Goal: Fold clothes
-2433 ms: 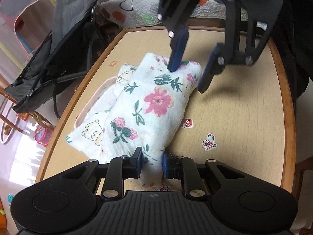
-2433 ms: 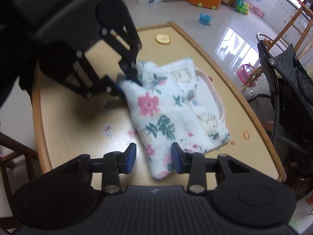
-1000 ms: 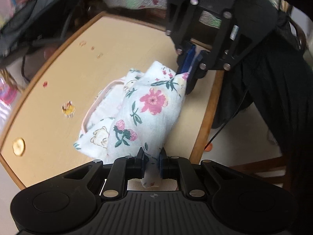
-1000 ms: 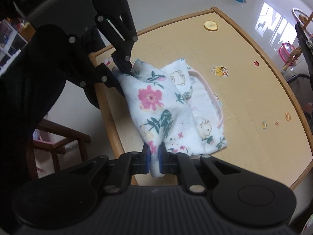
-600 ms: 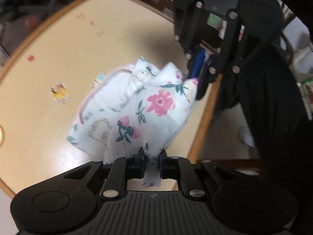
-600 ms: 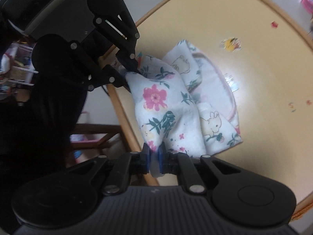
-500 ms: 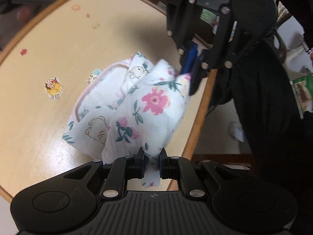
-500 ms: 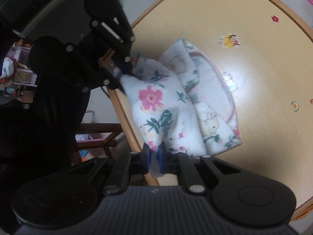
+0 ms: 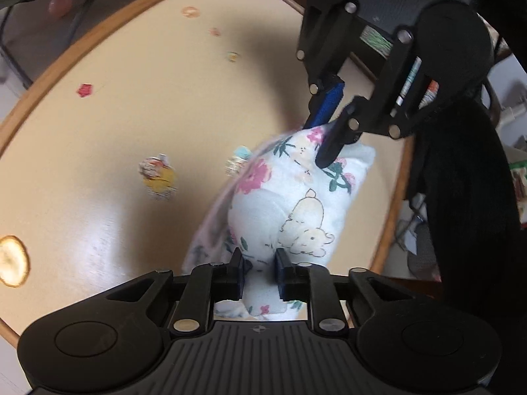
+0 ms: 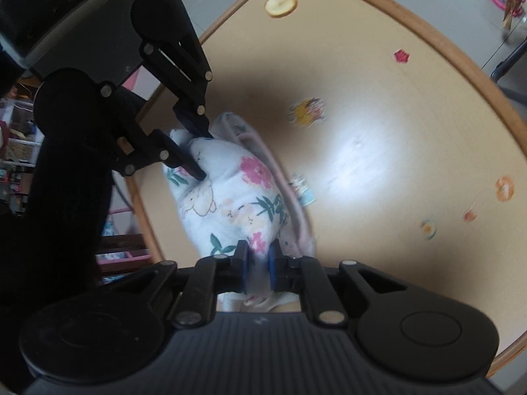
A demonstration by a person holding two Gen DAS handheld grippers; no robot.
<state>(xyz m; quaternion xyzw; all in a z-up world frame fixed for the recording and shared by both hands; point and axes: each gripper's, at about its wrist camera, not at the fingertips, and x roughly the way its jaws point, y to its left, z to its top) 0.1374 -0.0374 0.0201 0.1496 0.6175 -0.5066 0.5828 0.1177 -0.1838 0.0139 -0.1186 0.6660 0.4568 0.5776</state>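
Observation:
A folded white garment with pink flowers, green leaves and bear prints [image 9: 286,204] hangs in a bundle between my two grippers, lifted above the tan round table [image 9: 108,138]. My left gripper [image 9: 258,271] is shut on one end of it. My right gripper [image 10: 257,268] is shut on the other end. In the left wrist view the right gripper [image 9: 324,138] pinches the far end. In the right wrist view the left gripper [image 10: 197,154] pinches the far end of the garment [image 10: 237,197]. A pink-trimmed edge hangs down along one side.
The table has a wooden rim [image 10: 461,65] and several small stickers, such as a yellow one [image 9: 158,177] and a red one [image 9: 85,90]. A round yellow slice-like sticker [image 10: 281,4] lies near the rim. A dark-clothed person [image 9: 467,197] stands by the table edge.
Both grippers closed on the garment's ends and lifted it off the table. It has turned over, so the bear print now faces up and it bunches between the grippers.

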